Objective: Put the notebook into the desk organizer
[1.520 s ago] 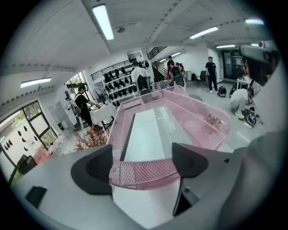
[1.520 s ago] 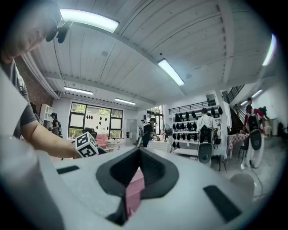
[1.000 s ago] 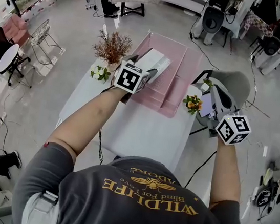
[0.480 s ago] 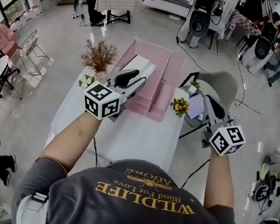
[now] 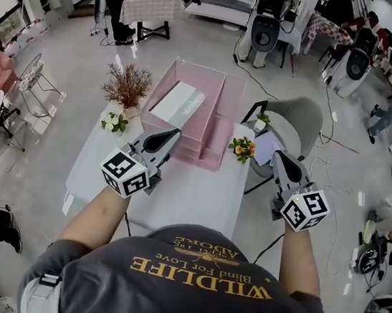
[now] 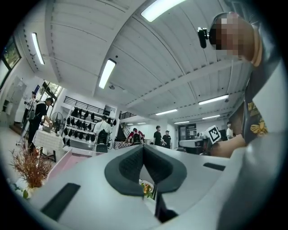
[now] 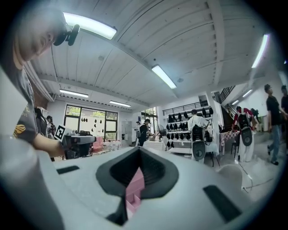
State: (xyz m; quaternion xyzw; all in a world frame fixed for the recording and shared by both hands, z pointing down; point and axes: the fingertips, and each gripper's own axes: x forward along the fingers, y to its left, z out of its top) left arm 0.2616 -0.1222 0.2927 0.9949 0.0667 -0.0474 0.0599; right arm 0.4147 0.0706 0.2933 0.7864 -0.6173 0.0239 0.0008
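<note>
The white notebook [image 5: 177, 103] lies flat in the pink desk organizer [image 5: 225, 131] at the far end of the white table [image 5: 191, 188]. My left gripper [image 5: 172, 135] hovers over the table, short of the organizer and apart from the notebook. Its jaws have just been closing and nothing is between them. In the left gripper view, the left gripper [image 6: 143, 148] has its pads meeting at the tip, and the organizer [image 6: 67, 159] shows at the lower left. My right gripper [image 5: 280, 159] hangs off the table's right edge, shut and empty. In the right gripper view, the organizer [image 7: 134, 188] shows below the closed tips of the right gripper [image 7: 139, 150].
A dried brown plant [image 5: 128, 85] and a small white flower pot [image 5: 115, 122] stand left of the organizer. An orange flower pot [image 5: 241, 148] stands at its right. A grey chair [image 5: 299, 120] with papers sits right of the table. People, chairs and tables fill the room behind.
The left gripper let go of the notebook, which now lies in the organizer. It drew back toward me and its jaws closed. The right gripper also drew back a little.
</note>
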